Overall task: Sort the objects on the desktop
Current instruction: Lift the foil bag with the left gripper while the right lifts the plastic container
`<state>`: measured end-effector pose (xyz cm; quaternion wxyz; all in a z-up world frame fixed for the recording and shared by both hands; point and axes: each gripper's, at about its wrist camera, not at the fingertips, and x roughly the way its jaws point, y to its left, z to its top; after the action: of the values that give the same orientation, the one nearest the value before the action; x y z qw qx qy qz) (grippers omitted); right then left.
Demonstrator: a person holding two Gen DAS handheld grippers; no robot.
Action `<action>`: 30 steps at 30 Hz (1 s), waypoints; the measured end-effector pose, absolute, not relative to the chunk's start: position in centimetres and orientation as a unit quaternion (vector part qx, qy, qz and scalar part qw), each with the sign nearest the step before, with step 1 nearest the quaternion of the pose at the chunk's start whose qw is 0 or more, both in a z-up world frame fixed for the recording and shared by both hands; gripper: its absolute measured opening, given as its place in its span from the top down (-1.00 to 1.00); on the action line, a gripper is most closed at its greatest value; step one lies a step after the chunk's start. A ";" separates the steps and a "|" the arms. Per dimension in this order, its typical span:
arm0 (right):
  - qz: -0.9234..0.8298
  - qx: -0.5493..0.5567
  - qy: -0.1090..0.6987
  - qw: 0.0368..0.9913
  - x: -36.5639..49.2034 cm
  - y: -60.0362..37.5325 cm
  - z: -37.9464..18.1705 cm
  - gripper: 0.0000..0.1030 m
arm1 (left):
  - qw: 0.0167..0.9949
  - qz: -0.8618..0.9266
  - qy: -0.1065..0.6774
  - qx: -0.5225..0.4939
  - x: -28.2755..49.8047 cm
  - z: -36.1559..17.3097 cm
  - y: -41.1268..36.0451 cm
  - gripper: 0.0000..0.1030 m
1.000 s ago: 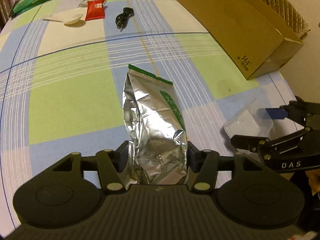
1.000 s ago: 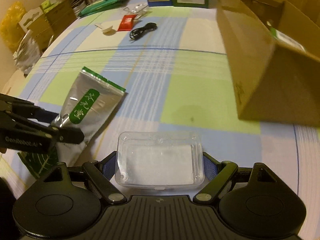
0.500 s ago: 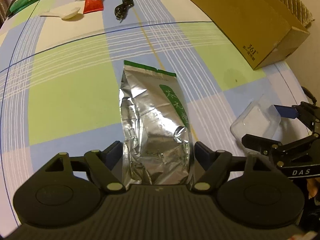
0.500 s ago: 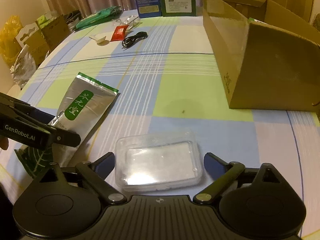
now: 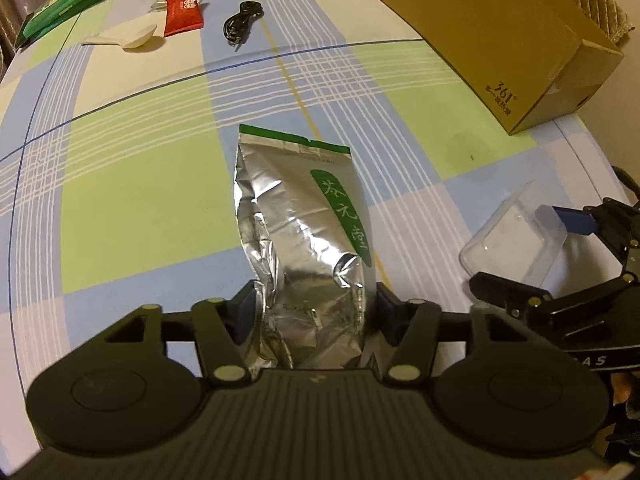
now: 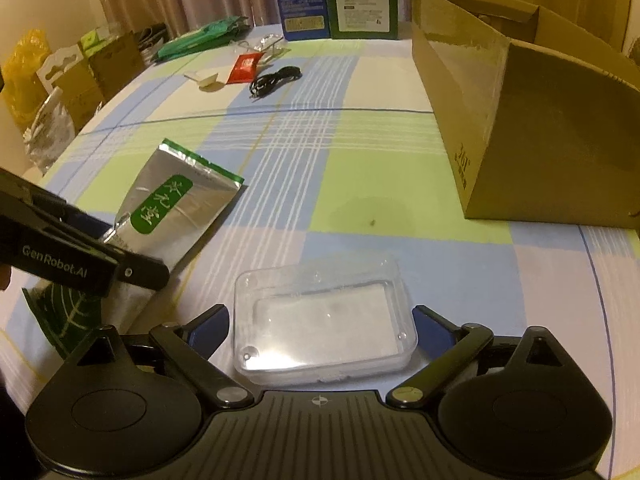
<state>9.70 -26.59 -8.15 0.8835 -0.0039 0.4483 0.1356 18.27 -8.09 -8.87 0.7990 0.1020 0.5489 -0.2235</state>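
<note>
Here, left gripper (image 5: 316,312) jaws closing on foil pouch (image 5: 308,236) — right gripper (image 6: 322,326) wide.

Crinkled glossy foil pouch (image 5: 308,240), clear plastic box (image 6: 320,316) (matt cardboard box (image 6: 520,120))

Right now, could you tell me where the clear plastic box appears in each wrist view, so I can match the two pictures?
Left wrist view: the clear plastic box lies at the right edge, between the right gripper's fingers.
Right wrist view: the box sits at bottom centre, between the open jaws.
Shared landmark: the silver tea pouch, lying on the box's left in both.
</note>
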 end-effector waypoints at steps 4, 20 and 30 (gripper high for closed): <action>0.136 -0.023 0.446 0.884 9.6 -26.1 -8.1 -0.63 | 0.799 -0.224 0.551 0.091 18.1 -8.7 -8.1 0.09; 0.116 0.005 0.429 0.896 8.6 -27.3 -6.1 -0.62 | 0.803 -0.227 0.548 0.063 15.5 -7.3 -8.6 0.12; 0.103 0.015 0.427 0.898 8.0 -28.2 -5.3 -0.62 | 0.814 -0.231 0.530 0.058 14.7 -5.7 -8.9 0.12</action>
<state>8.05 -28.16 -5.31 0.8982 0.0148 0.4271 0.1029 14.65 -8.88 -5.71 0.8137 0.0576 0.5302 -0.2310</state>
